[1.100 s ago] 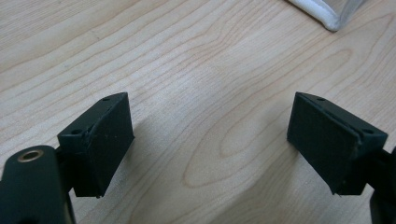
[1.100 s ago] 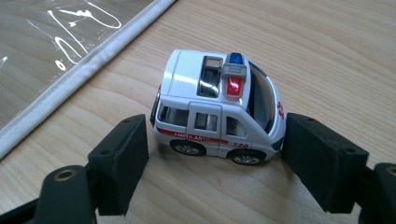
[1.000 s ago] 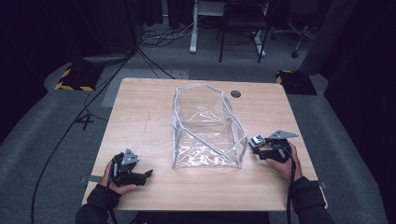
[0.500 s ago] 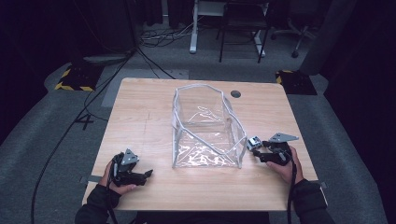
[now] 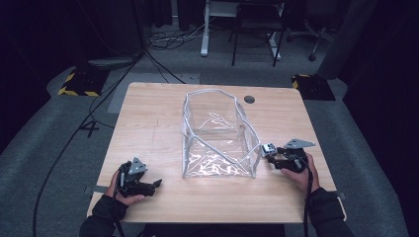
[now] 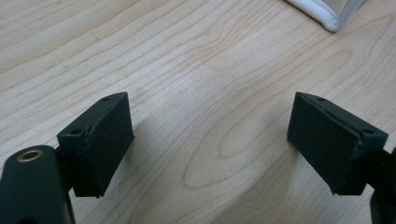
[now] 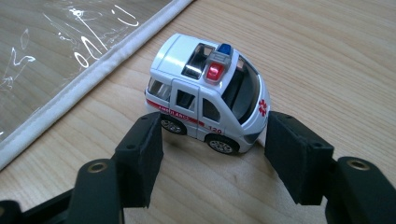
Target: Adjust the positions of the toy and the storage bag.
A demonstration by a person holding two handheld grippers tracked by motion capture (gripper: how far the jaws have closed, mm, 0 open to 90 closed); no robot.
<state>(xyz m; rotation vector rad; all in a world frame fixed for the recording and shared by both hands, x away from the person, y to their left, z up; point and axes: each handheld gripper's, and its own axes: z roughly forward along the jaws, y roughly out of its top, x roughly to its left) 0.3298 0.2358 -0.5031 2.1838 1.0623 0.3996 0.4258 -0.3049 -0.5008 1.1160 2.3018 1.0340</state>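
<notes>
Right gripper [image 7: 212, 154] sits low on the table [image 5: 158, 113], jaws straddling a toy ambulance [image 7: 208, 98] end to end. The jaws have just been closing; the one at the toy's front looks to be touching its nose, the other stands just short of its rear, so the toy lies between them but is not yet clamped. In the high view the ambulance [image 5: 268, 149] stands on its wheels just outside the near right corner of a clear plastic bag [image 5: 217, 131] with white piping, whose mouth stands open upward.

Left gripper [image 6: 210, 144] rests near the front left of the table, jaws spread wide over bare wood, holding nothing.

Risks, as judged:
- Toy is on free wheels and held along its length; uneven jaw contact could roll or squirt it out toward the bag's piped edge [image 7: 93, 77].
- Grip sits low on rounded ends; it may pivot or slip on lifting.
- Bag wall is thin and unsupported; brushing the rim on the way in could fold it or shift the bag.

Room: open table to the right of the toy up to the right edge; near edge lies close behind the hand. Clear path is up and over the rim. Left side of the bag has wide bare table.
</notes>
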